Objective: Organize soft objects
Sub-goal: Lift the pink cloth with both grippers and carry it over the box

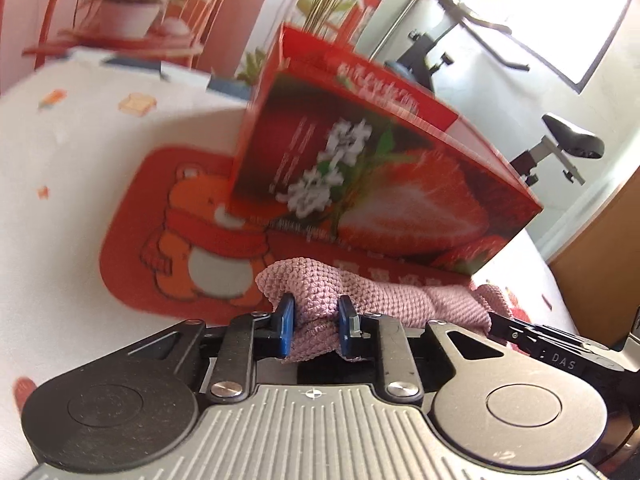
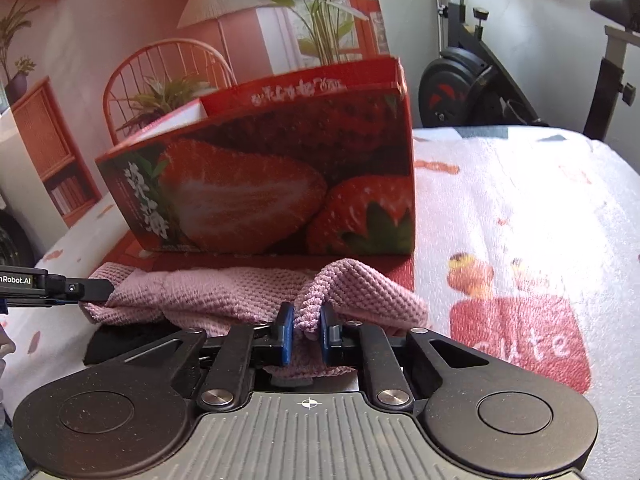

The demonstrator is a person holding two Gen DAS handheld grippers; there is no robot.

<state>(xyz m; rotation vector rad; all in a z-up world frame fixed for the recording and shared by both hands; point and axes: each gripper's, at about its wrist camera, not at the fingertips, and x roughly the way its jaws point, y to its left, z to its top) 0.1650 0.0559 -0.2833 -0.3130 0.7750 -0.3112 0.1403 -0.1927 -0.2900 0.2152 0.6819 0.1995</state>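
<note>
While one strawberry box (image 2: 280, 176) stands behind, two grippers — left gripper (image 1: 315, 326), right gripper (image 2: 307, 328) — clench one pink knit cloth (image 2: 224, 292).

Strawberry box (image 1: 380, 168) motion-blurred, interior hidden.

I see both wrist views sit low and close before the strawberry box (image 1: 384, 176), facing it from opposite ends.

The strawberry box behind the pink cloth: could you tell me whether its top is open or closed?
Open. In the right wrist view the strawberry box shows its inner back wall above the front edge, with no lid across. What it holds cannot be seen.
</note>
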